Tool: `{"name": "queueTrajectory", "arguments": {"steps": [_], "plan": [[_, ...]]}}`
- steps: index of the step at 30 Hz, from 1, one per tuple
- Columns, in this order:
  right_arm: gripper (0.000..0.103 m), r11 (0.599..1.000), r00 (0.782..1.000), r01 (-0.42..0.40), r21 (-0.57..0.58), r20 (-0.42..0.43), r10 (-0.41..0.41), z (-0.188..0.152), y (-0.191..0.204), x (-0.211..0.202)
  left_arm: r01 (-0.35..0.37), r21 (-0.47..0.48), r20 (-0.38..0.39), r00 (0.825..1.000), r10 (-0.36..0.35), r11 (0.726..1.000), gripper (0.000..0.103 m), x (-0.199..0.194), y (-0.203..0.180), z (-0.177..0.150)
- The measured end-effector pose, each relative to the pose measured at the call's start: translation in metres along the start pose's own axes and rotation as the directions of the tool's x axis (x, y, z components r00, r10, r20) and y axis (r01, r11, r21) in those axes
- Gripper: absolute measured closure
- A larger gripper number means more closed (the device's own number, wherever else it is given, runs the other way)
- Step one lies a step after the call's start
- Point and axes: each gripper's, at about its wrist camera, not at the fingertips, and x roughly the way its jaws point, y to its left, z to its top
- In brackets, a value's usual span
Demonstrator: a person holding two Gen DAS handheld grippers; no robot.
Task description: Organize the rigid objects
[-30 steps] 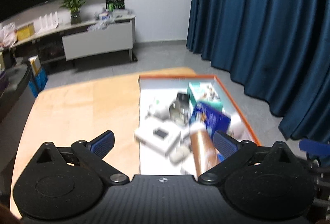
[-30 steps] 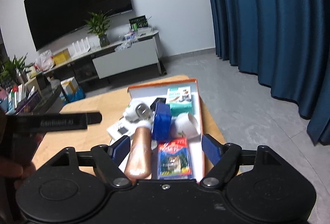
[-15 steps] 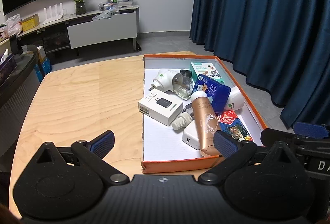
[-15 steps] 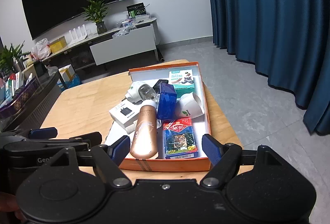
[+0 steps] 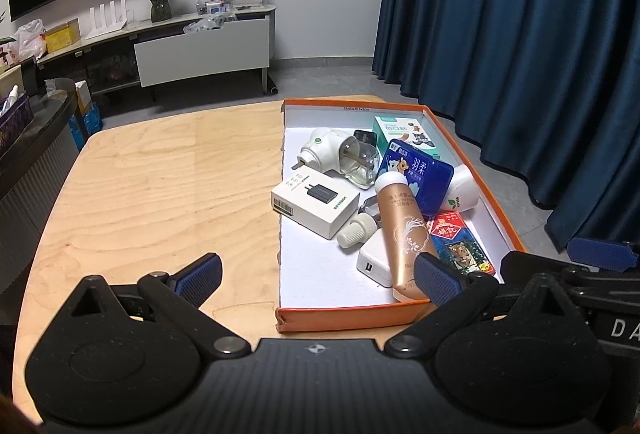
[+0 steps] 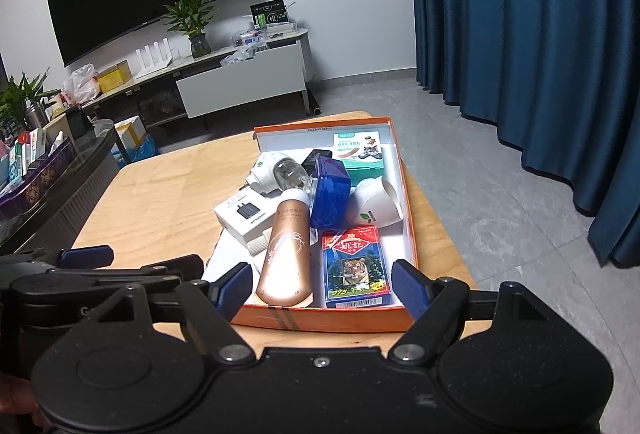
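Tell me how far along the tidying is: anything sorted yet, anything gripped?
Nothing looks sorted. The orange tray holds a jumbled pile: the gold bottle lies across other items, and the white charger box hangs over the tray's left wall. Nothing is in hand: the left gripper and right gripper both hover open at the tray's near edge. Left to do, it seems: essentially everything.

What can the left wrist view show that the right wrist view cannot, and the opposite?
Only the left wrist view shows the white USB charger lying beside the gold bottle, and the ribbed white cap. Only the right wrist view shows the second plant at far left and the whole card pack. Both show the orange tray, the blue case, the white adapter box, and open, empty grippers: left, right.
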Motion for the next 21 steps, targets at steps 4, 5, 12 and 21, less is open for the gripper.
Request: {"name": "queueTrajectory", "arguments": {"steps": [4,5,12,21], "plan": [[0.013,1.000,1.000,0.002,0.000,-0.003,-0.002,-0.0003,-0.0006,0.0024,0.003,0.000,-0.005,1.000,-0.003,1.000,0.000,0.0010,0.0001,-0.0009],[0.013,1.000,1.000,0.002,0.000,-0.003,-0.002,-0.0008,-0.0014,0.0026,0.004,-0.001,-0.005,1.000,-0.004,1.000,0.000,0.0011,0.0002,-0.0009],[0.013,1.000,1.000,0.002,0.001,-0.009,-0.002,-0.0014,-0.0018,0.0053,0.002,0.008,0.000,1.000,-0.002,1.000,0.000,0.0013,0.0000,-0.0012],[0.013,1.000,1.000,0.002,0.001,-0.010,-0.002,-0.0015,-0.0021,0.0055,0.004,0.002,-0.013,1.000,-0.004,1.000,0.000,0.0025,0.0009,-0.0010]]}}
